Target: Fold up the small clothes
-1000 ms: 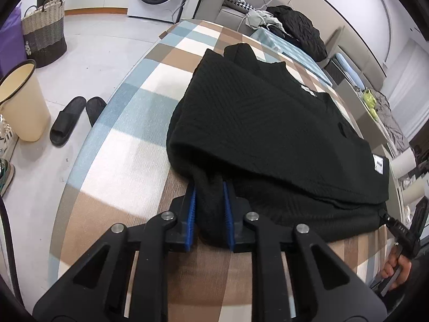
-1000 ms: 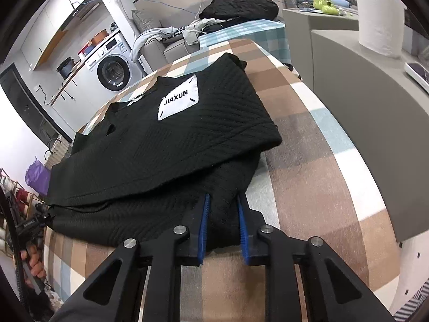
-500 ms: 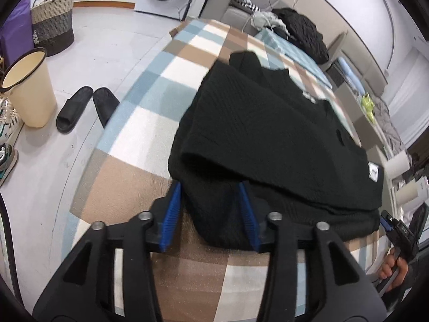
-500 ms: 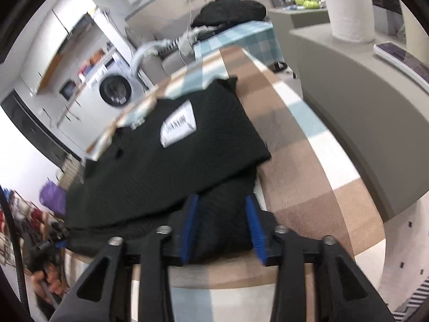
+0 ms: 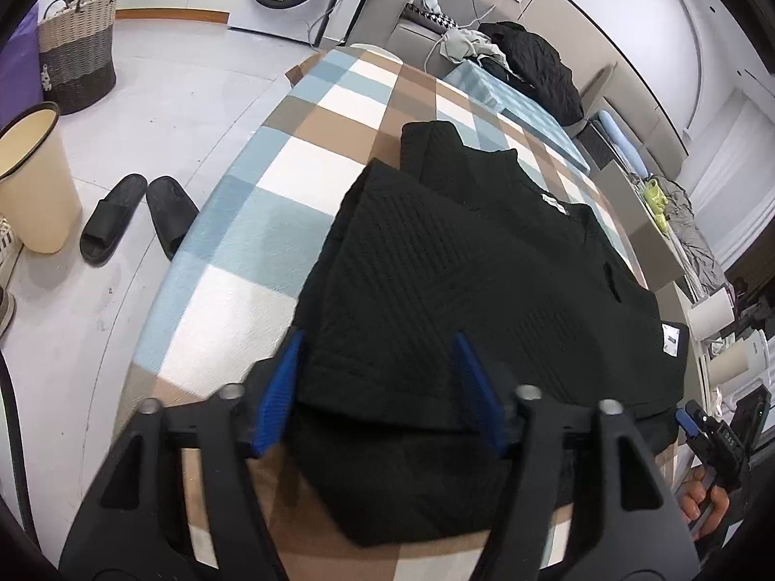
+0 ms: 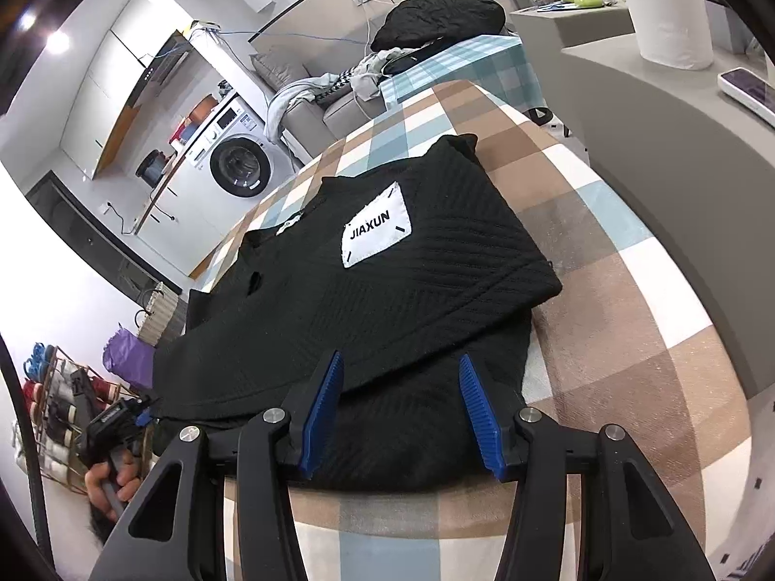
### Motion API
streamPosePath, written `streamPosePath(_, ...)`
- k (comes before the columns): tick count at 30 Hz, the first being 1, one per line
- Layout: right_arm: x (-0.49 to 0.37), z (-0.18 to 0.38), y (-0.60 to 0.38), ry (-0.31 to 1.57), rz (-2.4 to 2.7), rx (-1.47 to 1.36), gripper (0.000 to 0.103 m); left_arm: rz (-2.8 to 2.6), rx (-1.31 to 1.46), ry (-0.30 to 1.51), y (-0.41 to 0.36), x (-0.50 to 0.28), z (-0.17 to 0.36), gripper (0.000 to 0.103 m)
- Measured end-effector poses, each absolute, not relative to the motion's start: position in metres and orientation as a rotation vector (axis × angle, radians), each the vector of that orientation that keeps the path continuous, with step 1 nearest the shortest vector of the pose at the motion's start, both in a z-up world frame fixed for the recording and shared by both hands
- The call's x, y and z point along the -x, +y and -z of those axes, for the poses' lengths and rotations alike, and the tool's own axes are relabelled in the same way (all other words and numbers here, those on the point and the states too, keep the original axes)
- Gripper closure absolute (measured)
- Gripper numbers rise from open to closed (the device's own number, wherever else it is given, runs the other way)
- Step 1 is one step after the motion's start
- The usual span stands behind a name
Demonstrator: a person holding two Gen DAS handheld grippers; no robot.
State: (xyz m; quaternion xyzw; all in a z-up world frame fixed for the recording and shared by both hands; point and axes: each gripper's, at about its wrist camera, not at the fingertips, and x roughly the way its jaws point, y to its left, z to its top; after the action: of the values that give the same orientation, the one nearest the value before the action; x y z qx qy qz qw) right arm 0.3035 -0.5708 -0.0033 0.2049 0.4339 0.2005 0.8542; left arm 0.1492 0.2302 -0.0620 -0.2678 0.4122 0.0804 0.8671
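I have both sets of fingers opening at the near hem of the black top (image 5: 465,290), which lies folded on the checked table (image 5: 310,169). The left gripper (image 5: 380,389) stands about half wide over the hem's left corner; the right gripper (image 6: 404,404) likewise over the right corner. Cloth sits between the blue pads (image 6: 477,411) of each, but they are not pressing it.

To do the release well, I judge I should let the fingers clear the knit fully before lifting, and draw both hands back evenly so no pad snags the ribbing and drags the fold open.

The top is dark, thick and ribbed, with a white JIAXUN patch (image 6: 375,232) on the upper layer. The upper layer stops short of the lower one along the near edge, so the fold looks slightly uneven.
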Motion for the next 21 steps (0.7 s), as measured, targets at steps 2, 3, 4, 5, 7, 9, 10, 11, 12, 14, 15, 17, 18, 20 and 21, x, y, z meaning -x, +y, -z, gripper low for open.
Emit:
streamPosePath(2, -0.304, 0.004, -0.570, 0.913, -0.419, -0.425, 0.051, -0.160, 0.546, 0.853, 0.225, -0.152, 0.057, 0.059)
streamPosePath(3, -0.304, 0.004, -0.570, 0.916, -0.420, -0.422, 0.051, -0.152, 0.534, 0.844, 0.221, -0.153, 0.053, 0.065)
streamPosePath(4, -0.304, 0.004, -0.569, 0.918, -0.418, -0.420, 0.051, -0.148, 0.519, 0.837, 0.218, -0.153, 0.049, 0.065)
streamPosePath(5, -0.305, 0.004, -0.569, 0.917, -0.419, -0.419, 0.051, -0.142, 0.503, 0.829, 0.215, -0.152, 0.044, 0.065)
streamPosePath(7, -0.306, 0.005, -0.569, 0.918, -0.419, -0.419, 0.051, -0.120, 0.489, 0.821, 0.209, -0.153, 0.038, 0.065)
streamPosePath(9, -0.306, 0.005, -0.569, 0.921, -0.419, -0.420, 0.051, -0.112, 0.485, 0.824, 0.208, -0.155, 0.037, 0.065)
streamPosePath(10, -0.307, 0.005, -0.569, 0.922, -0.418, -0.422, 0.051, -0.122, 0.490, 0.833, 0.210, -0.157, 0.040, 0.065)
streamPosePath(11, -0.307, 0.006, -0.569, 0.924, -0.420, -0.426, 0.051, -0.129, 0.508, 0.848, 0.213, -0.160, 0.044, 0.065)
streamPosePath(12, -0.308, 0.006, -0.570, 0.924, -0.419, -0.428, 0.051, -0.134, 0.527, 0.865, 0.217, -0.161, 0.049, 0.065)
streamPosePath(14, -0.310, 0.007, -0.573, 0.927, -0.415, -0.441, 0.051, -0.150, 0.562, 0.883, 0.223, -0.165, 0.057, 0.065)
streamPosePath(15, -0.310, 0.007, -0.575, 0.927, -0.408, -0.448, 0.051, -0.157, 0.580, 0.886, 0.227, -0.166, 0.061, 0.065)
streamPosePath(17, -0.311, 0.005, -0.581, 0.917, -0.379, -0.454, 0.051, -0.161, 0.620, 0.877, 0.233, -0.167, 0.065, 0.066)
streamPosePath(18, -0.312, 0.003, -0.583, 0.909, -0.364, -0.456, 0.050, -0.161, 0.638, 0.868, 0.236, -0.167, 0.067, 0.072)
streamPosePath(20, -0.314, 0.001, -0.592, 0.892, -0.313, -0.460, 0.044, -0.164, 0.648, 0.853, 0.239, -0.167, 0.066, 0.087)
streamPosePath(21, -0.317, 0.002, -0.595, 0.890, -0.292, -0.463, 0.042, -0.158, 0.649, 0.848, 0.239, -0.168, 0.066, 0.092)
